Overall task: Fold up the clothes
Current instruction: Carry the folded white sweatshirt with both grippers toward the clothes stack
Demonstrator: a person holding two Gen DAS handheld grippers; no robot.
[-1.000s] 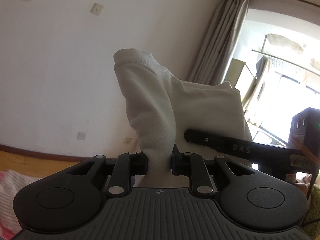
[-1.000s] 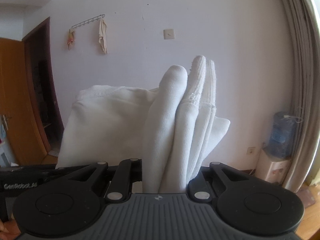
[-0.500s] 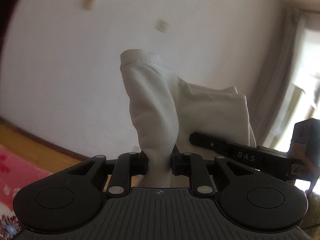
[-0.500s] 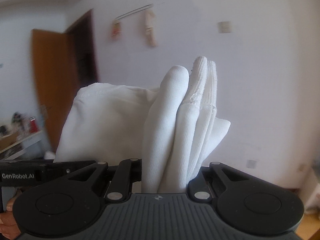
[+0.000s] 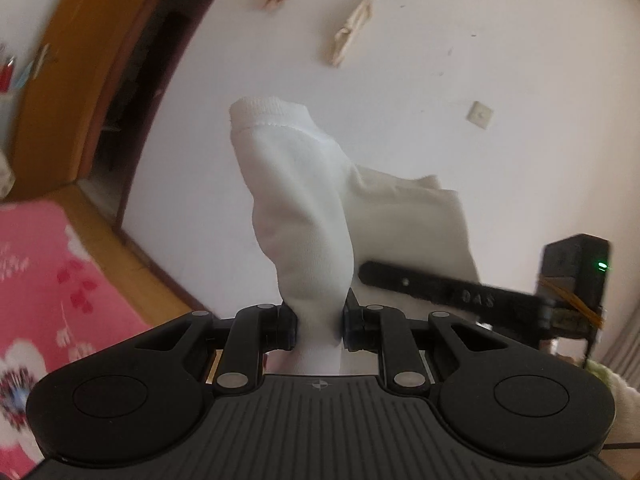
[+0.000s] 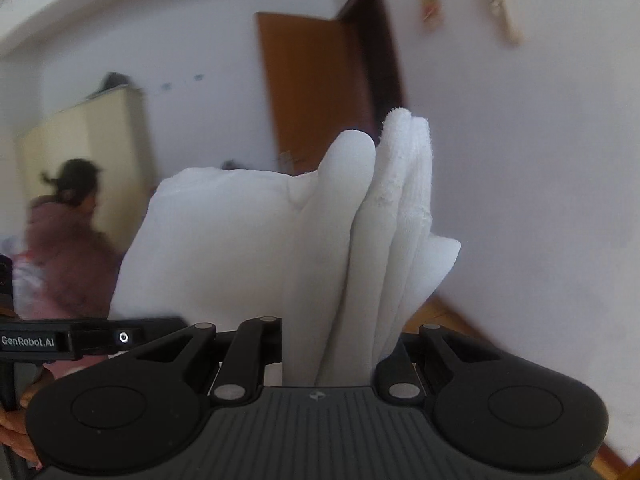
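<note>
Left wrist view, left hand-held gripper clamped on white garment, right hand-held gripper likewise, fingertips hidden by cloth, background blurred

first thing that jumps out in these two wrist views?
The white garment, bunched and standing up dead centre, pinched in the left claw; the right wrist view shows its thick folds clamped in the right claw. Then the pink flowered cover at lower left of the left view, and a blurred person in a mauve top at far left of the right view.
</note>
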